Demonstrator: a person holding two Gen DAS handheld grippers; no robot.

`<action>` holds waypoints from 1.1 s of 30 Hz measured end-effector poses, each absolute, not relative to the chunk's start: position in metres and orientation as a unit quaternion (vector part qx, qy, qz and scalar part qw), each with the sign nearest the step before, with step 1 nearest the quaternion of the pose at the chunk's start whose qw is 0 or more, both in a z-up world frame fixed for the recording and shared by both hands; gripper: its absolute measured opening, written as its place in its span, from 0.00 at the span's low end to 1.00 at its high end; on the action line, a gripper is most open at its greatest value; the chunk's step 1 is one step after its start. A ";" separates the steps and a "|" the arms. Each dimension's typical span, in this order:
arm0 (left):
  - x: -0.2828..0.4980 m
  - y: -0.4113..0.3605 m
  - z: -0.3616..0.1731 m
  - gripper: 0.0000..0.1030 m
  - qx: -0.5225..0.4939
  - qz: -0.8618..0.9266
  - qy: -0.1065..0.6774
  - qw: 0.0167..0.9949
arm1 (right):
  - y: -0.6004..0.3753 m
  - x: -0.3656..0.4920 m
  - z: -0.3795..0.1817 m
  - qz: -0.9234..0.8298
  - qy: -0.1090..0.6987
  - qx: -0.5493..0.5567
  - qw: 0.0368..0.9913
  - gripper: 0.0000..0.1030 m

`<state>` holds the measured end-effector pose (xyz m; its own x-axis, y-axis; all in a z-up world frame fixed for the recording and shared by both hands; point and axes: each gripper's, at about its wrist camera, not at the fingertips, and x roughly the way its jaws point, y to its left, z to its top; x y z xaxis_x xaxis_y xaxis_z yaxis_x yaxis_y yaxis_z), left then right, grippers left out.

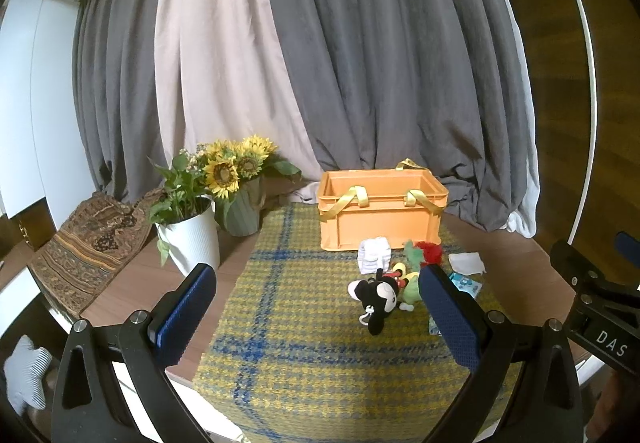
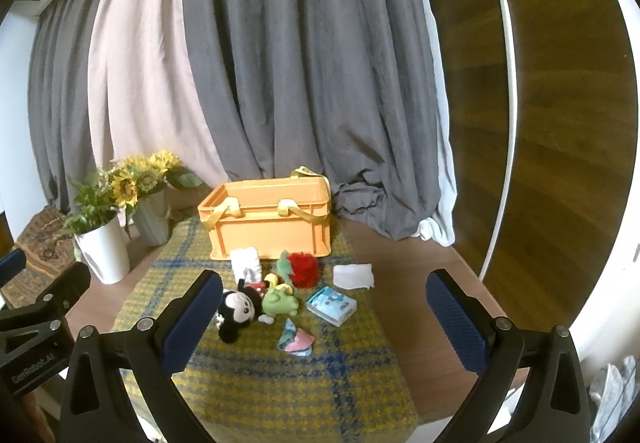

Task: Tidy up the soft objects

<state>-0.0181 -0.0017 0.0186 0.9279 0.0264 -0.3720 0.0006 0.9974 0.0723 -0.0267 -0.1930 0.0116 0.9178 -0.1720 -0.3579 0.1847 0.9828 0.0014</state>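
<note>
An orange crate (image 1: 380,213) (image 2: 272,221) with yellow straps stands at the far end of a yellow-and-blue plaid mat (image 1: 304,343) (image 2: 280,367). In front of it lie soft things: a black-and-white mouse plush (image 1: 378,299) (image 2: 238,309), a green plush (image 2: 280,301), a red pompom (image 2: 304,269), a white rolled cloth (image 1: 374,255) (image 2: 246,261), a white folded cloth (image 2: 354,276), a blue tissue pack (image 2: 332,305) and a small coloured cloth (image 2: 296,341). My left gripper (image 1: 318,283) and right gripper (image 2: 324,287) are both open, empty, and short of the pile.
A white pot with a green plant (image 1: 192,235) (image 2: 102,251) and a grey-green vase of sunflowers (image 1: 240,183) (image 2: 148,211) stand at the mat's left. A patterned brown cloth (image 1: 88,243) lies farther left. Grey and beige curtains (image 1: 320,63) hang behind the wooden table (image 2: 404,283).
</note>
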 end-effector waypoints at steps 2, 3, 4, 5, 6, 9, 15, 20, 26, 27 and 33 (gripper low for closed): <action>-0.018 -0.002 0.019 1.00 0.035 0.006 0.190 0.981 | -0.193 -0.026 0.012 -0.091 0.181 0.018 0.979 1.00; -0.019 -0.003 0.019 1.00 0.034 0.006 0.190 0.981 | -0.194 -0.026 0.013 -0.091 0.181 0.019 0.979 1.00; -0.019 -0.003 0.019 1.00 0.034 0.005 0.190 0.981 | -0.193 -0.026 0.014 -0.091 0.181 0.019 0.979 1.00; -0.019 -0.002 0.019 1.00 0.034 0.005 0.190 0.981 | -0.193 -0.028 0.012 -0.091 0.179 0.019 0.979 1.00; -0.019 -0.002 0.019 1.00 0.034 0.005 0.190 0.981 | -0.193 -0.028 0.012 -0.091 0.179 0.018 0.979 1.00; -0.019 -0.002 0.020 1.00 0.033 0.004 0.190 0.981 | -0.194 -0.027 0.013 -0.091 0.179 0.019 0.979 1.00; -0.019 -0.002 0.019 1.00 0.033 0.005 0.189 0.981 | -0.193 -0.027 0.016 -0.090 0.179 0.019 0.980 1.00; -0.019 -0.003 0.020 1.00 0.033 0.004 0.192 0.981 | -0.193 -0.027 0.016 -0.090 0.176 0.020 0.980 1.00; -0.020 -0.004 0.020 1.00 0.032 0.004 0.192 0.981 | -0.192 -0.029 0.018 -0.090 0.173 0.019 0.981 1.00; -0.019 -0.004 0.020 1.00 0.032 0.003 0.193 0.981 | -0.192 -0.029 0.019 -0.090 0.173 0.018 0.981 1.00; -0.020 -0.005 0.021 1.00 0.031 0.003 0.193 0.981 | -0.192 -0.029 0.019 -0.090 0.172 0.018 0.981 1.00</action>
<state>-0.0196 -0.0046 0.0209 0.9252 0.0170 -0.3790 0.0067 0.9981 0.0611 -0.0287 -0.1924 0.0188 0.9244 -0.1708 -0.3410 0.1834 0.9830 0.0046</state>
